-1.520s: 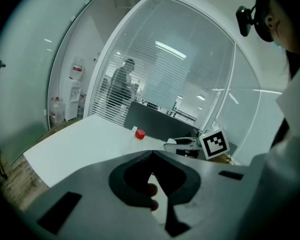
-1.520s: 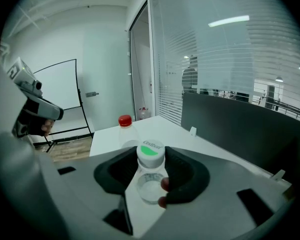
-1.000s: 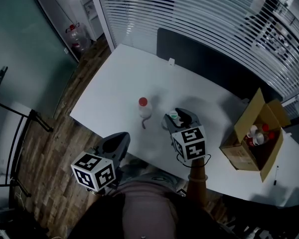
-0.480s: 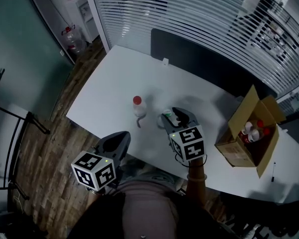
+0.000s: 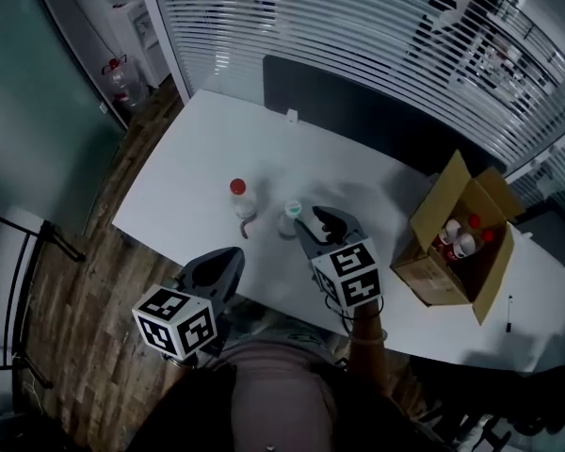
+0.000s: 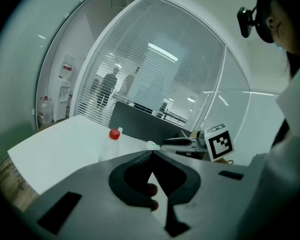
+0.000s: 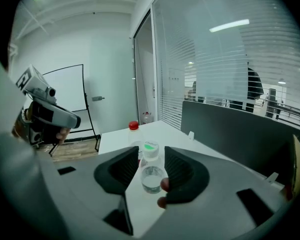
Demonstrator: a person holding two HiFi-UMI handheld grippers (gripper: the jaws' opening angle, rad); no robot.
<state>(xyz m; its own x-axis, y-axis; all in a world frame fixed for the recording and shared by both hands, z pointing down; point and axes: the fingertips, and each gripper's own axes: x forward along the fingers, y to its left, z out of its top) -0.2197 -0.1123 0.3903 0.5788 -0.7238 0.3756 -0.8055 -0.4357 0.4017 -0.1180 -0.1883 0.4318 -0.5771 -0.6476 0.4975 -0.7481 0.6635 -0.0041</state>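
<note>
On the white table [image 5: 198, 158] stands a small clear bottle with a green cap [image 5: 290, 217], just ahead of my right gripper [image 5: 313, 224]. In the right gripper view the green-capped bottle [image 7: 151, 170] stands upright in line with the open jaws of the right gripper [image 7: 151, 153], with a gap on each side. A red-capped bottle [image 5: 237, 199] [image 7: 134, 129] stands a little to its left. My left gripper [image 5: 228, 257] hangs off the table's near edge. The left gripper [image 6: 152, 154] is shut, with nothing in it. The red-capped bottle [image 6: 111, 143] stands beyond it.
An open cardboard box [image 5: 449, 252] with several bottles sits on the table's right part. A dark partition [image 5: 358, 111] lines the far edge, with a glass wall and blinds behind it. A whiteboard on a stand [image 7: 65, 91] is on the wooden floor to the left.
The right gripper has opened, let go of the green-capped bottle and drawn back; the bottle now stands on the table. The left gripper stays shut.
</note>
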